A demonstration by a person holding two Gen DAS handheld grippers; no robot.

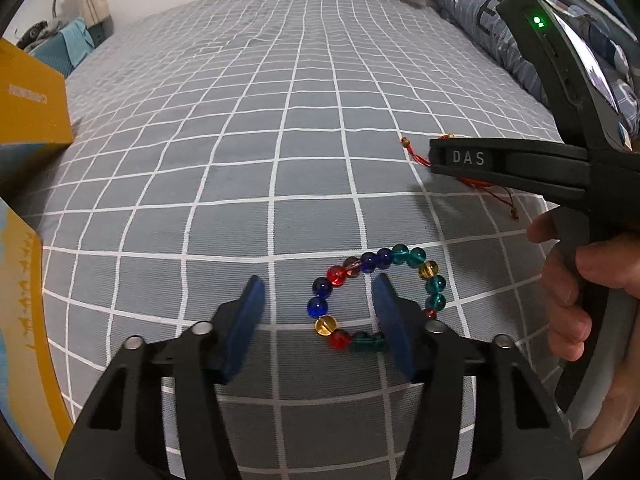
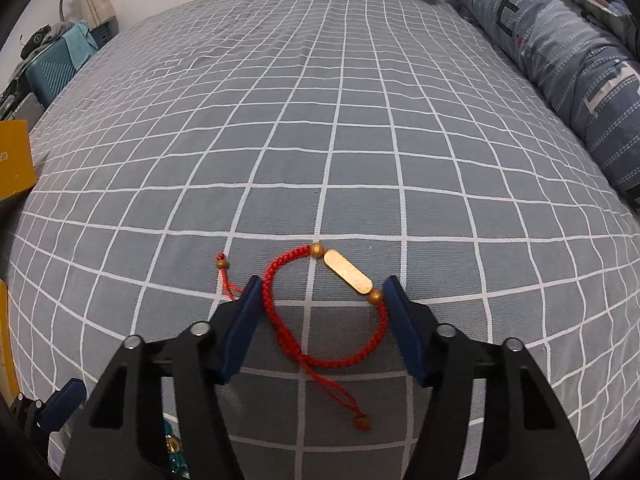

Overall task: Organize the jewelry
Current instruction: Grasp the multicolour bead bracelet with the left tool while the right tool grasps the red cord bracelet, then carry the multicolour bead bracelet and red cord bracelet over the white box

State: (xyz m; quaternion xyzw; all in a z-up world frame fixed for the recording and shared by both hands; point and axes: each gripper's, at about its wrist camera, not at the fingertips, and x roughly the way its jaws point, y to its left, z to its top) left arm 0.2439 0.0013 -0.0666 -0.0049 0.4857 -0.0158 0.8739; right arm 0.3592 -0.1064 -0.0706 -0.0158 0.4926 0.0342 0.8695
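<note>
Left gripper (image 1: 318,294) hangs over the bed (image 1: 280,140), jaws parted, its right finger (image 1: 390,320) inside the bead bracelet (image 1: 376,296) ring, clasping nothing. Right gripper (image 2: 322,294) straddles the red cord bracelet (image 2: 320,312); we see its pads just beside the cord, not pinching. A yellow box (image 1: 28,112) sits left.

Bed (image 1: 248,128) with a grey sheet, white grid lines. Lying flat on it: a bracelet of coloured glass beads (image 1: 320,306), near edge; a red braided cord bracelet (image 2: 280,280) with gold bar and gold beads, just beside it to the right. Yellow box (image 1: 28,112) at left edge. Blue patterned pillow (image 2: 568,60) along the right side.
</note>
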